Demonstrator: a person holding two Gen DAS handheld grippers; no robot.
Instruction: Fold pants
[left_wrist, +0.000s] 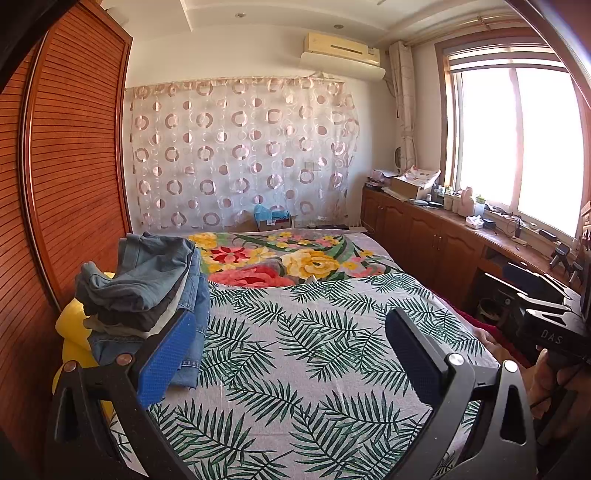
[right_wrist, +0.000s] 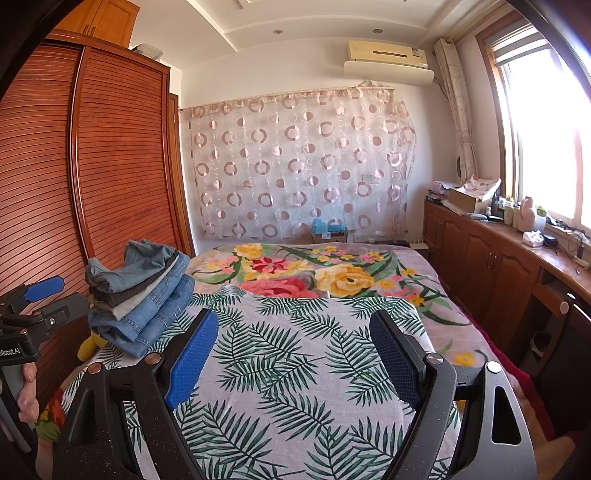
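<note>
A pile of folded pants (left_wrist: 147, 288), mostly blue denim with a dark grey and a light layer between, sits at the bed's left edge; it shows in the right wrist view too (right_wrist: 140, 295). My left gripper (left_wrist: 291, 317) hovers over the leaf-print sheet (left_wrist: 295, 369), open, with nothing between its blue pads. Its left finger stands just in front of the pile, and I cannot tell whether they touch. My right gripper (right_wrist: 295, 317) is open over the same sheet (right_wrist: 288, 369), also empty. Each gripper appears at the edge of the other's view: the right (left_wrist: 524, 304), the left (right_wrist: 72, 291).
A flowered blanket (left_wrist: 277, 266) covers the far half of the bed. Something yellow (left_wrist: 74, 321) lies under the pile. A slatted wooden wardrobe (right_wrist: 110, 166) stands close on the left. Wooden cabinets (right_wrist: 480, 266) with a cluttered top run under the window on the right.
</note>
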